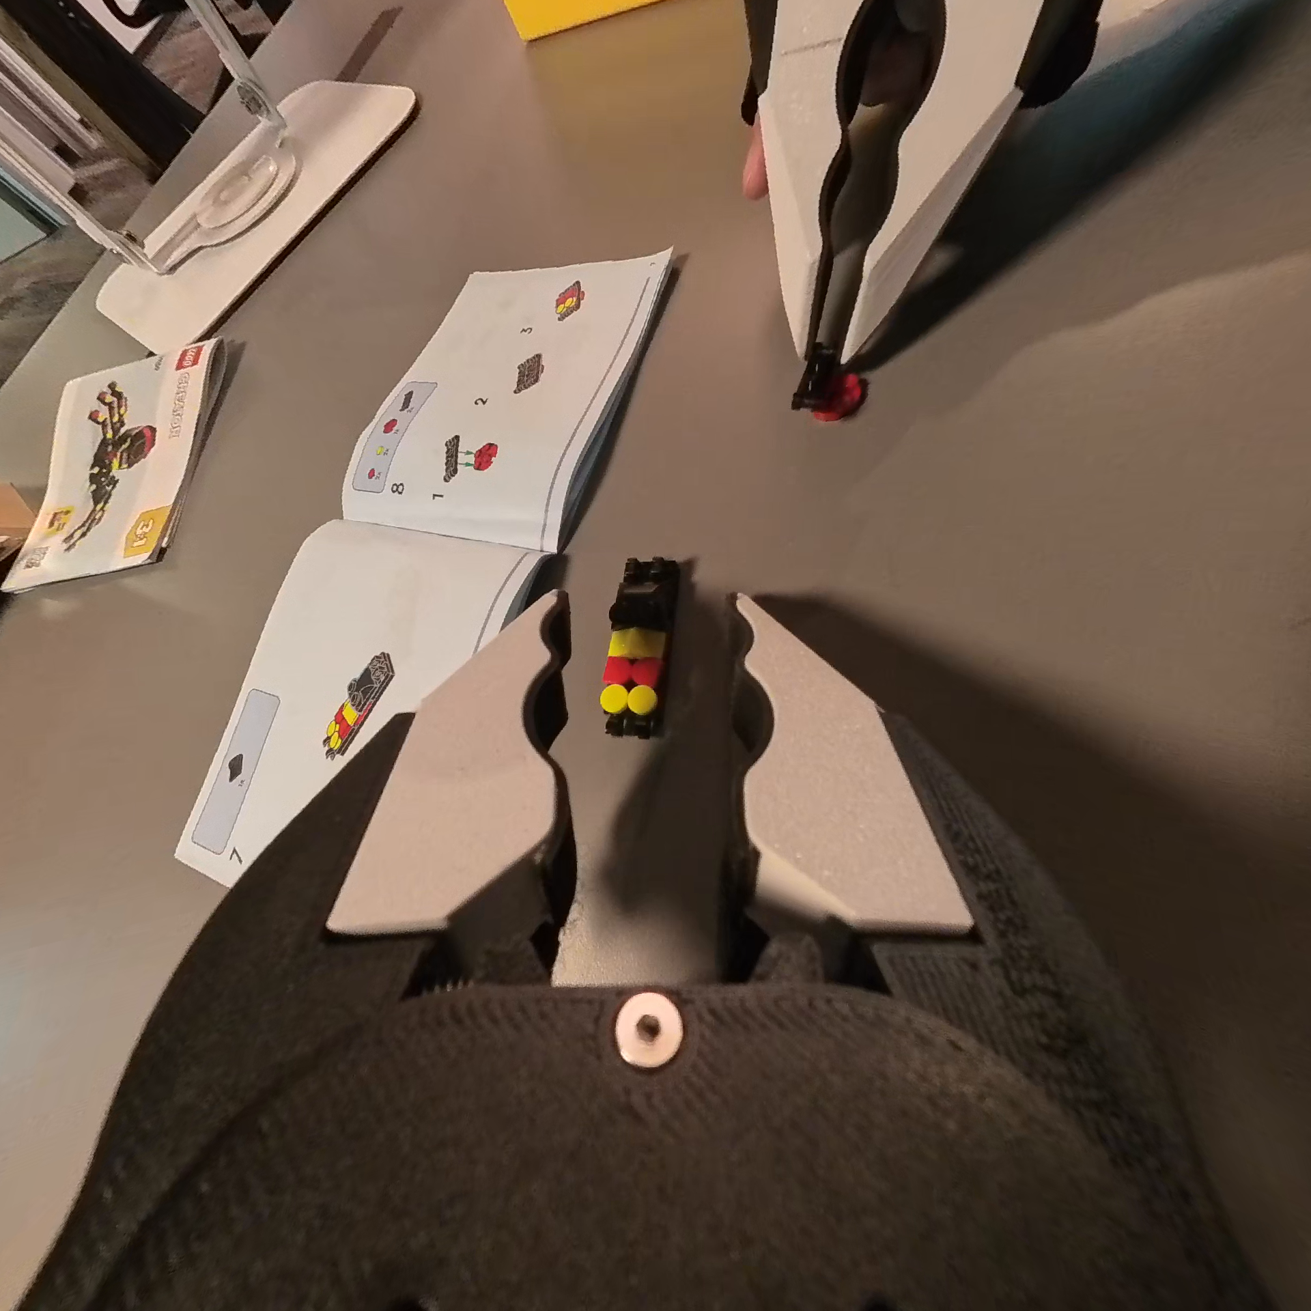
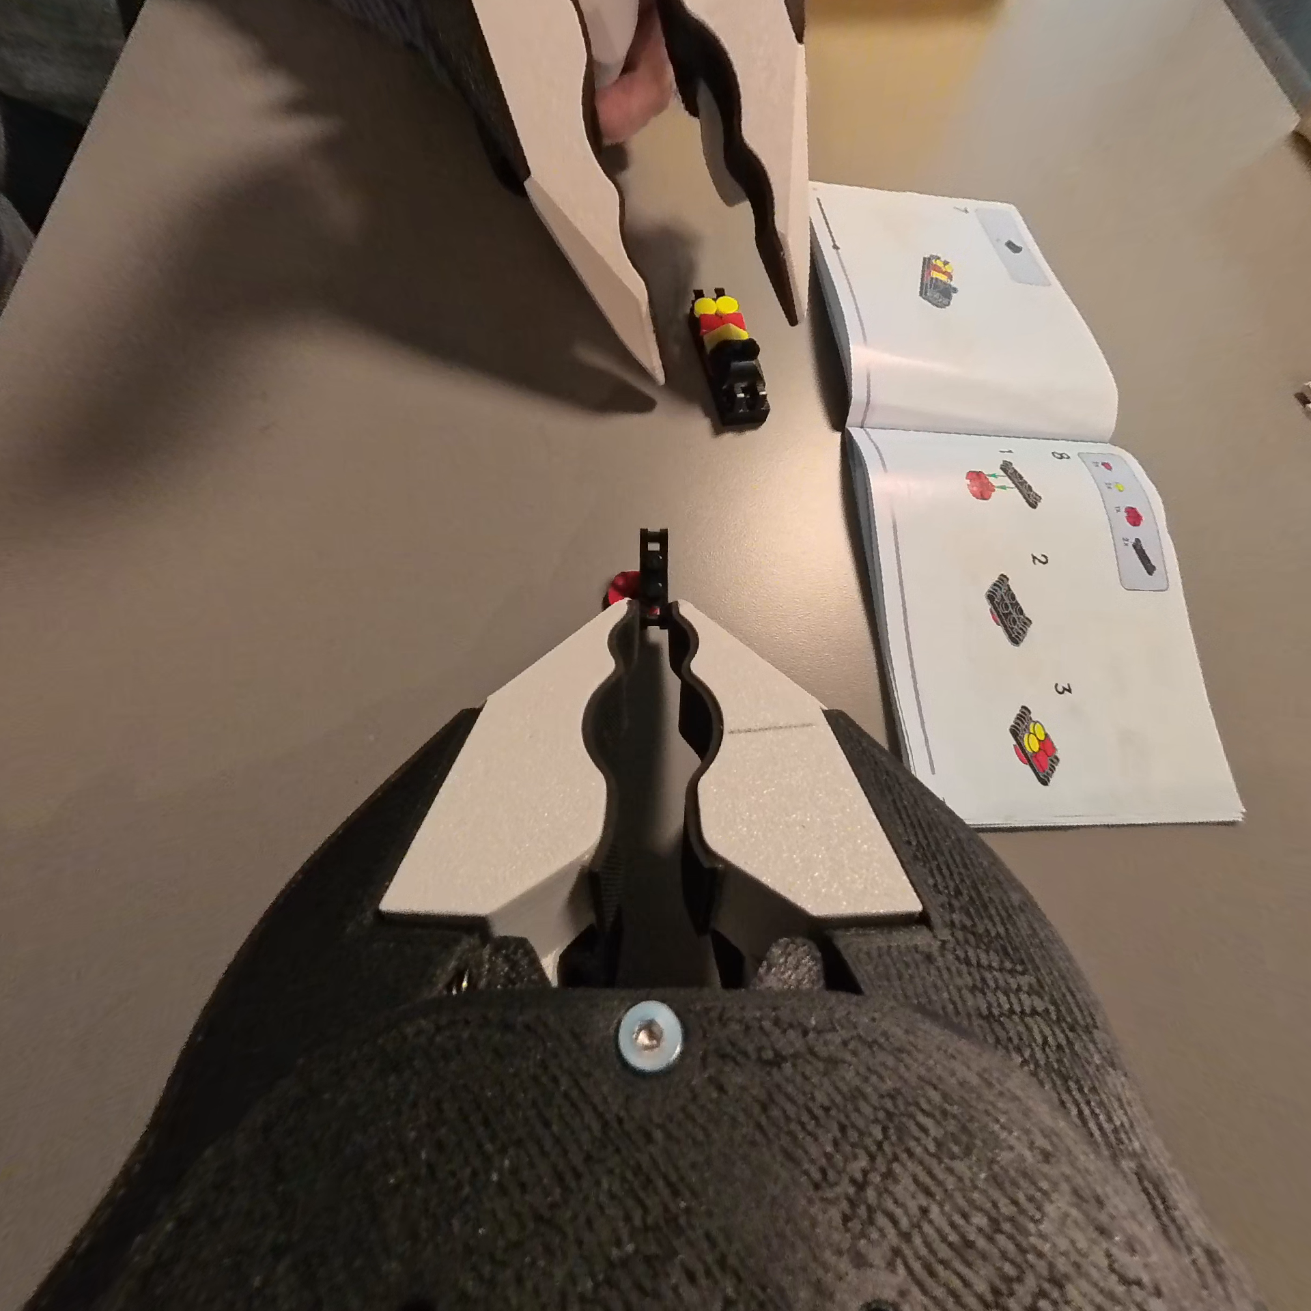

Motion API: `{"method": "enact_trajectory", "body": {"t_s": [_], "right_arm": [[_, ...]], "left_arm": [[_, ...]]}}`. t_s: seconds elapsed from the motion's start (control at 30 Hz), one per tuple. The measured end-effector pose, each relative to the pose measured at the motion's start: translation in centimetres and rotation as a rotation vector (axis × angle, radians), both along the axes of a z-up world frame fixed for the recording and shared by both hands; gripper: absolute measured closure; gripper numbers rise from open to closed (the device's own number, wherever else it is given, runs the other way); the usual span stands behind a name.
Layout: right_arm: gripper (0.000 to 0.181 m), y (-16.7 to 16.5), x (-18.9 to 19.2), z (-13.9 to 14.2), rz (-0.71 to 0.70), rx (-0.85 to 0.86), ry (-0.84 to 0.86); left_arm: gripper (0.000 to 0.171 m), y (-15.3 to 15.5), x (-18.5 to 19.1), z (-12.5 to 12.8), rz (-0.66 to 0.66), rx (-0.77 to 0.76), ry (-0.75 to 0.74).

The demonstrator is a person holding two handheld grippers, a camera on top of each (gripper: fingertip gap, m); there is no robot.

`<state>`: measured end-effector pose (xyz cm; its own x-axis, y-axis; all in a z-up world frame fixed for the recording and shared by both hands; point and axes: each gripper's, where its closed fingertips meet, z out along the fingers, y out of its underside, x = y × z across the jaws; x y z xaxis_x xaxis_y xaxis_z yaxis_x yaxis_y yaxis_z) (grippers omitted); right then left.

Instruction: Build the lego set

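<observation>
A small black lego assembly [image 1: 640, 649] with yellow and red studs lies on the grey table, between the tips of my open left gripper [image 1: 649, 610], untouched. It also shows in the right wrist view [image 2: 727, 358], with the left gripper [image 2: 723, 347] around it. My right gripper [image 2: 653, 610] is shut on a thin black lego plate [image 2: 653, 574], held on edge against a round red piece [image 2: 623, 587] on the table. In the left wrist view the right gripper [image 1: 826, 355] presses the black plate [image 1: 814, 379] beside the red piece [image 1: 841, 396].
An open instruction booklet [image 1: 454, 511] lies left of the assembly; it also shows in the right wrist view [image 2: 1007, 539]. A second closed booklet [image 1: 113, 461] lies farther left. A white stand base [image 1: 262, 191] with a clear post sits at the far left. A yellow box [image 1: 567, 18] is at the back. The left gripper's tips are roughly 9 cm from the right gripper's.
</observation>
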<state>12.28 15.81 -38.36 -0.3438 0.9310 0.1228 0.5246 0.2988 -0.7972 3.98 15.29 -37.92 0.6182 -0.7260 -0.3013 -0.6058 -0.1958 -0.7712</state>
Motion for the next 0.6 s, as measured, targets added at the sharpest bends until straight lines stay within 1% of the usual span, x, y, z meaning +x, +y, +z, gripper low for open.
{"method": "enact_trajectory", "body": {"t_s": [0.6], "right_arm": [[0.175, -0.04, 0.25, 0.22, -0.003, -0.021, 0.008]], "left_arm": [[0.129, -0.01, -0.01, 0.02, -0.002, -0.001, 0.000]]}}
